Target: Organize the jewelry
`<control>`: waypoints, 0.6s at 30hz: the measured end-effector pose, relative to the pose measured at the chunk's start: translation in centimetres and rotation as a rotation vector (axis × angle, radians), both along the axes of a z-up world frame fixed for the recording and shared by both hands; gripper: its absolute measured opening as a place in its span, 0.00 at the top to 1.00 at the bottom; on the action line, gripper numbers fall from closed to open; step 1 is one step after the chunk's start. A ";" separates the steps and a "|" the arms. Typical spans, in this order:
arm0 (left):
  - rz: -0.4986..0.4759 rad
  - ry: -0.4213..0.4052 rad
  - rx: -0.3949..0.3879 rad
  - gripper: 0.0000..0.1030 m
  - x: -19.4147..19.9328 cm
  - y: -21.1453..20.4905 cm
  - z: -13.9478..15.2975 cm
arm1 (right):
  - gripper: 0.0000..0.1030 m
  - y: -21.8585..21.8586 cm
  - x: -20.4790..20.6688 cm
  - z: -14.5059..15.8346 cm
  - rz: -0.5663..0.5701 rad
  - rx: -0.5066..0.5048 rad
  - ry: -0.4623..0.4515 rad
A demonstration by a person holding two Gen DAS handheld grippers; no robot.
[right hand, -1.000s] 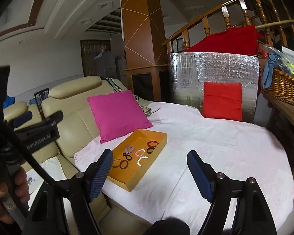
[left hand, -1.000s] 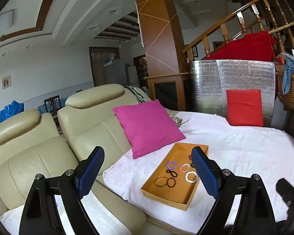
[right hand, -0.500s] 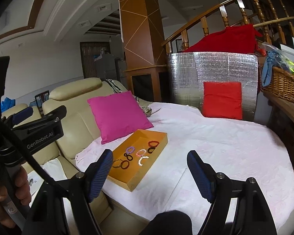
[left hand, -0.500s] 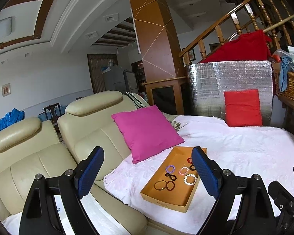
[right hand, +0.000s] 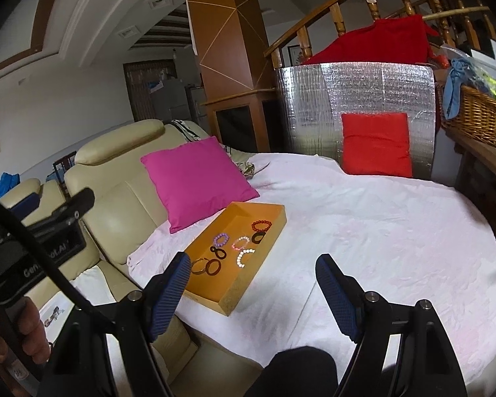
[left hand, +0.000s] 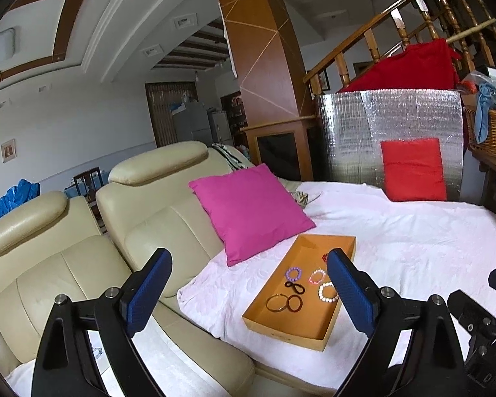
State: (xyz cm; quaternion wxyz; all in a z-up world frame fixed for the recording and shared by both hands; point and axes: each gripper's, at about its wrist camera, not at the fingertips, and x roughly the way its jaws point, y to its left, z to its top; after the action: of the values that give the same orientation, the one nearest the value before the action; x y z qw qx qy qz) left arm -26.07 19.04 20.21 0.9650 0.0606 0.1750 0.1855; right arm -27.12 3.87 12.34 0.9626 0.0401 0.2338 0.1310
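Observation:
An orange tray (left hand: 314, 330) (right hand: 277, 213) lies on the white cloth and holds several bracelets: purple beads (left hand: 293, 273) (right hand: 221, 240), pink beads (left hand: 316, 276) (right hand: 240, 242), white beads (left hand: 327, 292) (right hand: 243, 256), red beads (right hand: 261, 225), dark rings (left hand: 293, 303) (right hand: 212, 267) and a thin hoop (left hand: 276, 302). My left gripper (left hand: 249, 289) is open and empty, held short of the tray. My right gripper (right hand: 253, 292) is open and empty, near the tray's front right edge.
A pink cushion (left hand: 251, 208) (right hand: 198, 182) leans on the cream sofa (left hand: 66, 264) behind the tray. A red cushion (left hand: 413, 170) (right hand: 375, 149) stands against a silver foil panel (right hand: 353, 99). A wicker basket (right hand: 473, 112) sits on a shelf at right.
Both grippers have moved slightly forward and down toward the tray, which appears a little larger and closer. Both stay open and empty.

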 end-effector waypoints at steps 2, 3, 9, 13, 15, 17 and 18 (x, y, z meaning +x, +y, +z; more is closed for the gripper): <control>0.004 0.005 -0.008 0.08 0.2 0.5 -0.4 | 0.21 0.5 0.3 -0.2 -0.002 -0.007 0.008; 0.005 0.006 -0.009 0.08 0.2 0.6 -0.6 | 0.21 0.6 0.3 -0.3 -0.002 -0.011 0.010; -0.001 0.016 -0.015 0.08 0.4 1.6 -1.2 | 0.21 2.0 0.8 -0.2 0.003 -0.035 0.012; -0.002 0.016 -0.022 0.08 0.4 2.5 -1.4 | 0.21 2.7 1.0 -0.1 0.002 -0.045 0.013; -0.002 0.016 -0.028 0.08 0.3 3.0 -1.5 | 0.21 3.2 1.1 -0.1 0.004 -0.052 0.016; 0.000 0.016 -0.033 0.08 0.2 3.5 -1.6 | 0.21 3.7 1.1 0.0 0.005 -0.059 0.015; 0.000 0.016 -0.037 0.08 0.2 3.7 -1.8 | 0.21 4.0 1.1 0.0 0.006 -0.064 0.016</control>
State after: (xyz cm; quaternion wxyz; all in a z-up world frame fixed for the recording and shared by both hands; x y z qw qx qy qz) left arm -25.86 22.77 18.46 0.9646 0.0440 0.1861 0.1817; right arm -25.99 7.83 12.33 0.9611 0.0097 0.2455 0.1262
